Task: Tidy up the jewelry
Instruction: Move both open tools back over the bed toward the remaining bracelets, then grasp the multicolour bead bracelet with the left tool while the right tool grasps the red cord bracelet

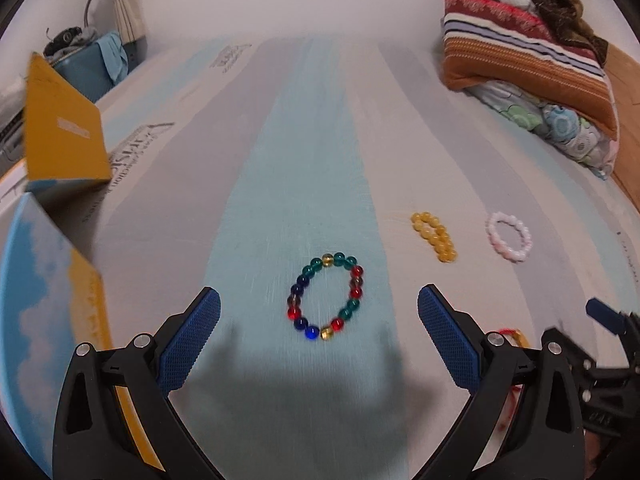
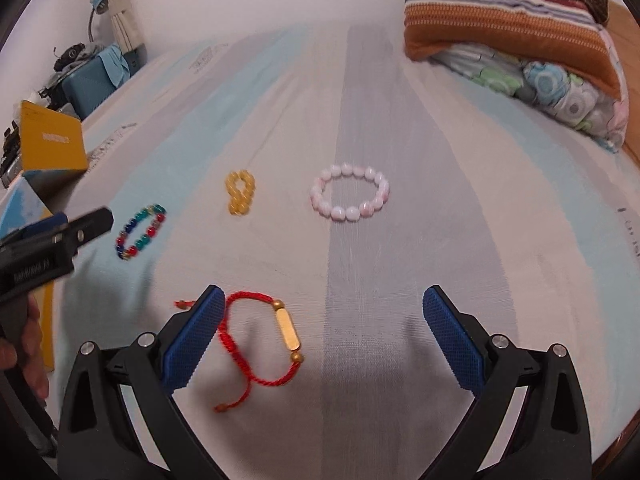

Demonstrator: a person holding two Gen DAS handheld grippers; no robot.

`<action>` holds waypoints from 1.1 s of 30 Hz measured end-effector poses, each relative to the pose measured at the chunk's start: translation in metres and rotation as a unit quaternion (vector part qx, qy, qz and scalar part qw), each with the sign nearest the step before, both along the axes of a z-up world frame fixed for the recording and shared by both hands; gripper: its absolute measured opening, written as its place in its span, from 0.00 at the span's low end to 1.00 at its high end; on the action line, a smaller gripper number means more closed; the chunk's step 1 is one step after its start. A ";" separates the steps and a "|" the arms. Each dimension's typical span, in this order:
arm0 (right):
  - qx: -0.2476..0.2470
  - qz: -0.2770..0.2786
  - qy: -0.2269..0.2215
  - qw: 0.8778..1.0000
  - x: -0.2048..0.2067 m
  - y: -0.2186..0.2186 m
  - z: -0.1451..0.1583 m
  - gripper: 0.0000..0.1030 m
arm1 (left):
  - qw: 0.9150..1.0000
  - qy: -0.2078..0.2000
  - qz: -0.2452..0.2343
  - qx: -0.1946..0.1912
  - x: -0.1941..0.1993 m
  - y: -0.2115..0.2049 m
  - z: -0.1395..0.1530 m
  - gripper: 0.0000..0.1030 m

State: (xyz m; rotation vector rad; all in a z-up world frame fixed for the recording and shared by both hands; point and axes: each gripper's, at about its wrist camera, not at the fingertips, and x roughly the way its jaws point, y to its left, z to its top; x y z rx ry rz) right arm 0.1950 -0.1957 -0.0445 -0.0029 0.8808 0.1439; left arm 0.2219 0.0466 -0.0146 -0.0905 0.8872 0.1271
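Left gripper (image 1: pixel 319 312) wide open, empty, above multicolour bracelet (image 1: pixel 326 297); right gripper (image 2: pixel 320 312) wide open, empty; box (image 1: pixel 60 136) left.

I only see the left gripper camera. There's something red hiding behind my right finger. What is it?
Observer: A red cord bracelet with a gold bar, lying on the bedsheet; the right wrist view shows it whole.
Operator: Is the other gripper holding it?
Observer: No. The right gripper is open, and its left finger covers part of the cord.
Operator: Is the yellow bracelet a neat circle?
Observer: No. From the right wrist view the yellow bracelet is twisted into a figure eight, to the left of the round pink bracelet.
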 end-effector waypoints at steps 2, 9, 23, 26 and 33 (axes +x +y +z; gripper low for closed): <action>-0.001 0.012 0.016 1.000 0.006 0.003 -0.009 0.83 | 1.000 0.011 -0.002 -0.008 0.011 0.002 -0.010 0.94; -0.034 0.029 0.039 0.998 0.015 0.016 -0.028 0.61 | 1.000 0.021 -0.014 -0.006 0.026 0.002 -0.034 0.94; -0.047 0.037 0.036 0.998 0.004 0.018 -0.033 0.42 | 0.999 0.038 -0.020 0.014 0.032 -0.004 -0.052 0.79; -0.047 0.038 0.037 0.997 0.002 0.019 -0.033 0.31 | 0.999 0.035 -0.030 0.016 0.030 -0.011 -0.051 0.66; -0.033 0.025 0.034 0.999 0.003 0.013 -0.031 0.10 | 0.998 0.037 -0.047 0.009 0.023 -0.017 -0.047 0.31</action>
